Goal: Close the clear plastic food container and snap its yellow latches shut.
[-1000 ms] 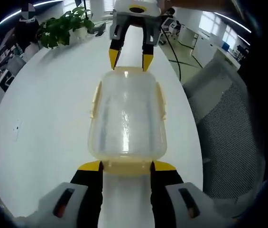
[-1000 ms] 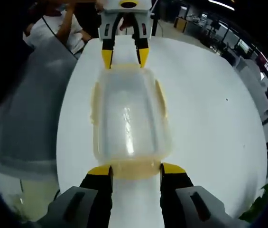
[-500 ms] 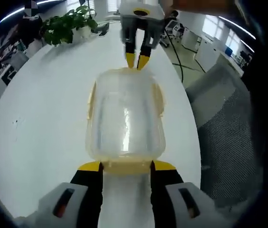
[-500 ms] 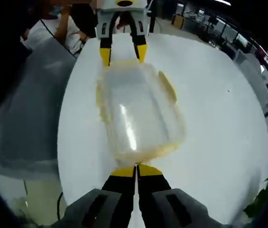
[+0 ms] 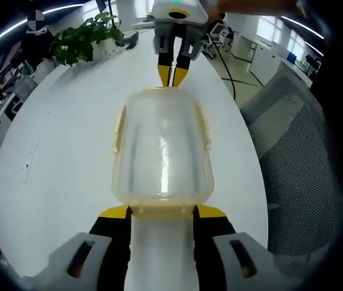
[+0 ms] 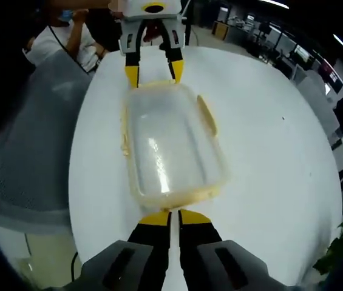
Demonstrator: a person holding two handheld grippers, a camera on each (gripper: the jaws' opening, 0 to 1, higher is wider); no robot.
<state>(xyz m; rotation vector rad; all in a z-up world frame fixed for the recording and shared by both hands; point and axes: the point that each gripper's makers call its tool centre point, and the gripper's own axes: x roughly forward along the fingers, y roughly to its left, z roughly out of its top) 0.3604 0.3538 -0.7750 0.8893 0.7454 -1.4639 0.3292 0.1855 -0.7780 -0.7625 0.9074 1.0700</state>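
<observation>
A clear plastic food container [image 5: 162, 151] with its lid on lies lengthwise on the white table [image 5: 56, 157]. Yellow latches [image 5: 206, 130] run along its sides. My left gripper [image 5: 162, 212] is open, its yellow tips flanking the container's near end latch. At the far end my right gripper [image 5: 171, 77] is shut, tips meeting at that end's rim. In the right gripper view the container [image 6: 171, 145] lies slightly skewed, with a side latch [image 6: 206, 115] sticking out. There my right gripper [image 6: 171, 216] is shut against the near yellow end, and the left gripper [image 6: 153, 74] is open at the far end.
A potted plant [image 5: 83, 39] stands at the far left of the table. A grey mesh chair [image 5: 292, 151] sits just past the table's edge, also seen as the chair [image 6: 31, 139] in the other view. A person [image 6: 62, 42] stands behind it.
My right gripper went from open to shut at its end of the container. The container turned slightly. The left gripper stayed open at its end.
</observation>
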